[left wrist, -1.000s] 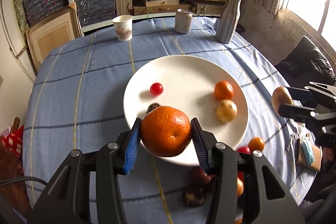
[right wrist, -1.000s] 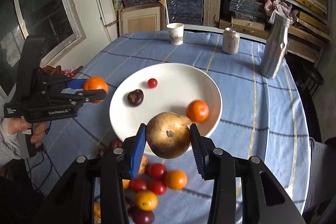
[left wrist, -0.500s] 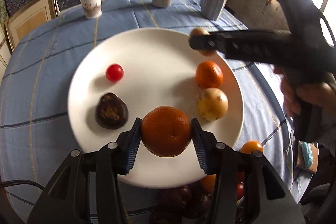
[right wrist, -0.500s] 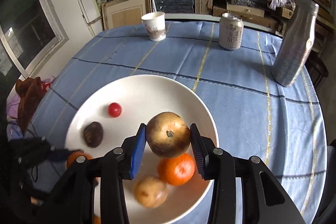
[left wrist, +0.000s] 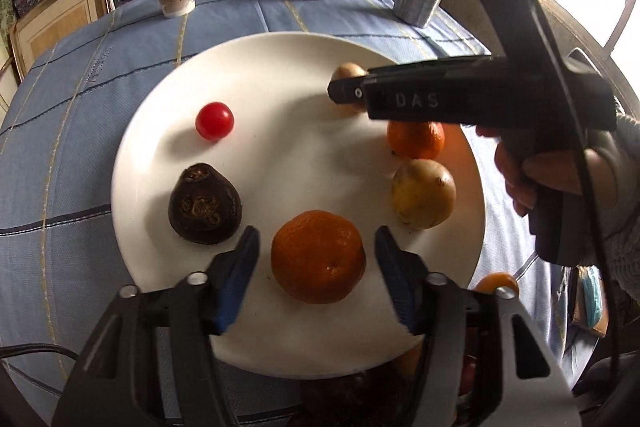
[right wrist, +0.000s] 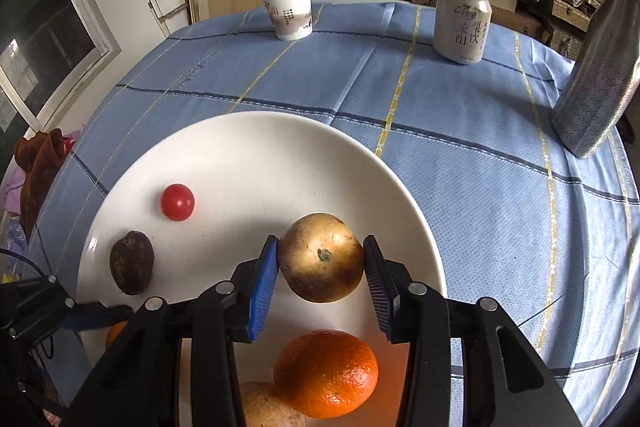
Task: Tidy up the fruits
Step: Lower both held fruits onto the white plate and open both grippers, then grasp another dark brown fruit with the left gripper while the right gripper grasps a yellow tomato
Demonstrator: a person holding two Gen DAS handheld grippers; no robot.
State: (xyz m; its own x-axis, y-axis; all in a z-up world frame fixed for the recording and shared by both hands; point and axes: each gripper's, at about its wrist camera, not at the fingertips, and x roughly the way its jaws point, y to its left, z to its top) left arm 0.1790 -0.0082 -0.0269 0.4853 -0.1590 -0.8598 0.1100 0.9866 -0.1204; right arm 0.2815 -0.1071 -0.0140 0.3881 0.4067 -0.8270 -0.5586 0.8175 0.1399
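Observation:
A white plate [left wrist: 280, 75] holds a red cherry tomato [left wrist: 214, 121], a dark wrinkled fruit [left wrist: 205, 203], a small orange [left wrist: 416, 139] and a yellow-brown fruit [left wrist: 423, 193]. My left gripper [left wrist: 318, 259] is open, its pads apart from a big orange [left wrist: 318, 255] that rests on the plate between them. My right gripper [right wrist: 321, 267] is shut on a brown round fruit [right wrist: 321, 257], held over the plate's right side [right wrist: 240, 147]. It also shows in the left wrist view [left wrist: 350, 87]. The small orange [right wrist: 326, 373] lies below it.
A paper cup [right wrist: 286, 7], a drink can [right wrist: 462, 23] and a silver bottle [right wrist: 592, 75] stand at the table's far side. More loose fruit [left wrist: 494, 283] lies on the blue cloth near the plate's near edge.
My left gripper lowered and opened, leaving the big orange on the plate. My right gripper moved further over the plate with the brown fruit.

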